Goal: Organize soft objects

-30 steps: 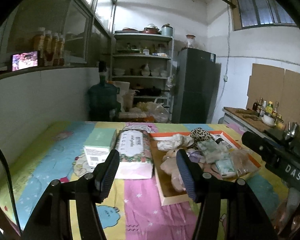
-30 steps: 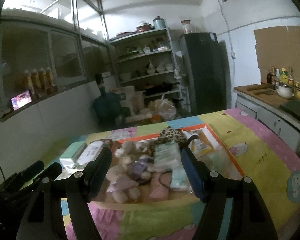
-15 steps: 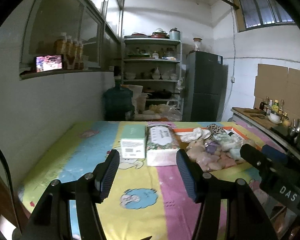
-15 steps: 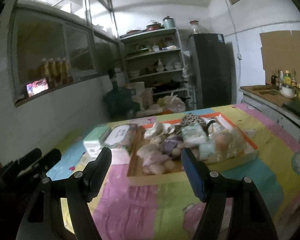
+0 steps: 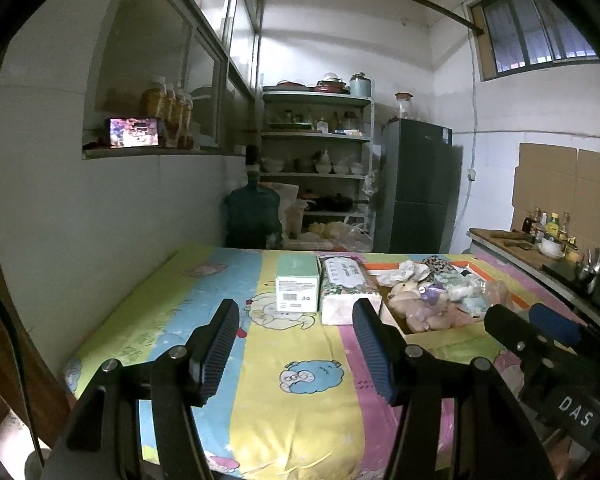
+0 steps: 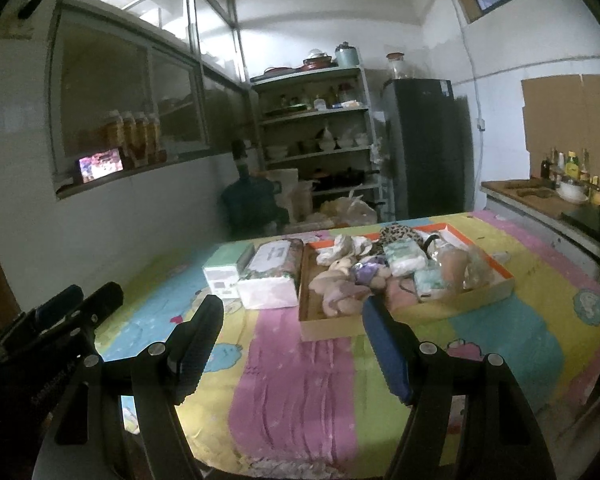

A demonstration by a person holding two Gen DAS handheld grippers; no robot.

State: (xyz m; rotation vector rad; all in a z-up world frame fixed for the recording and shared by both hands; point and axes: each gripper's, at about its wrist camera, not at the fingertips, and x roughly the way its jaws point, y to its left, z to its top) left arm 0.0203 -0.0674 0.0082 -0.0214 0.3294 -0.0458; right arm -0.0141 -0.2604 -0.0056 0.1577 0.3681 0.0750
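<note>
No step under way: left gripper (image 5: 294,344) & right gripper (image 6: 290,346) are held w/ jaws apart, nothing between, well back from tray (image 6: 488,294). Soft objects (image 6: 352,280) are piled in tray beside tissue pack (image 6: 270,276) & box (image 6: 224,270). Next move, judged: approach needed, one soft item to be singled out

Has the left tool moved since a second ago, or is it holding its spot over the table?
Yes. The left tool has pulled back from the green box, which now looks smaller and farther off beyond its open tips.
</note>
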